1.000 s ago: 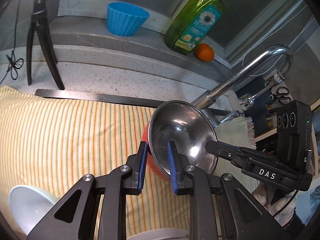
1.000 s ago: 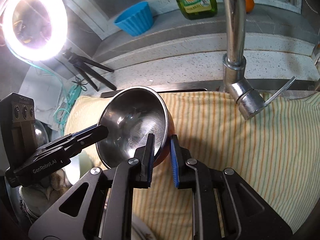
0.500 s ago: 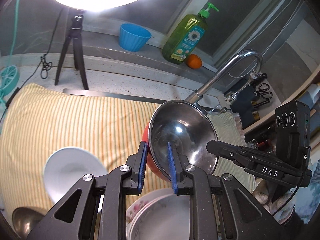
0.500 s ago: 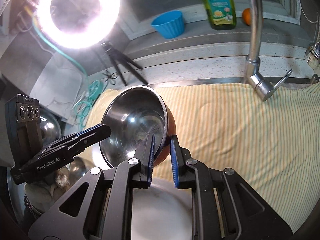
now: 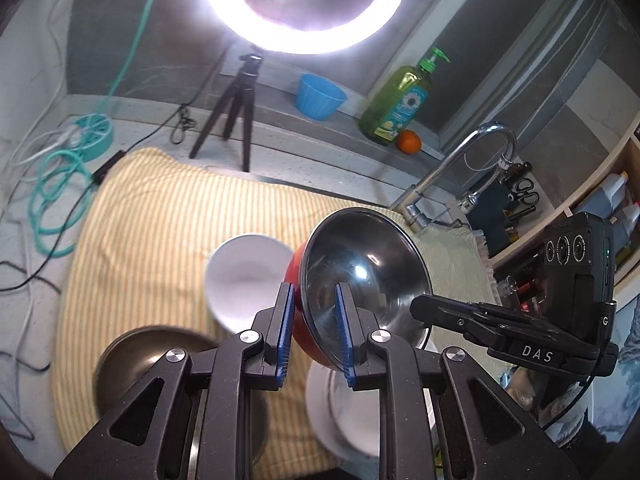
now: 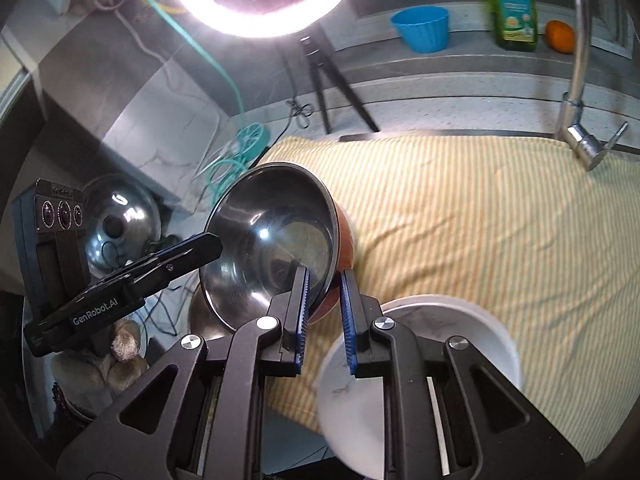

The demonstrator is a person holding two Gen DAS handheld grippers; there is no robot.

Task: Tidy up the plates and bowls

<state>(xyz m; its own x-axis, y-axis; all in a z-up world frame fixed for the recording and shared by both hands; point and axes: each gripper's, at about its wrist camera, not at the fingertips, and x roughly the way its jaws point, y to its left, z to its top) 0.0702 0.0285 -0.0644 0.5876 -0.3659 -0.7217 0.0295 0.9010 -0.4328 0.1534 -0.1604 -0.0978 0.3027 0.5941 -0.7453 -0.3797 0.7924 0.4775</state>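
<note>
A steel bowl with a red outside (image 5: 360, 264) is held in the air above the striped cloth (image 5: 160, 216). My left gripper (image 5: 312, 328) is shut on its near rim, one pad inside and one outside. My right gripper (image 6: 324, 312) is shut on the opposite rim of the same bowl (image 6: 272, 240). Under it on the cloth lie a white bowl (image 5: 244, 276), a dark metal bowl (image 5: 152, 360) and a white plate (image 5: 348, 412). The right wrist view shows a white bowl (image 6: 424, 364) close below my right gripper.
A ring light on a tripod (image 5: 236, 112), a blue cup (image 5: 320, 96), a green soap bottle (image 5: 400, 108) and an orange (image 5: 410, 142) stand along the back ledge. The tap (image 5: 452, 168) rises at the right. Teal hose coils (image 5: 56, 184) lie at the left.
Both grippers have lifted the steel bowl higher and pulled back. More of the cloth, the white bowl, the dark bowl and the plate have come into view below.
</note>
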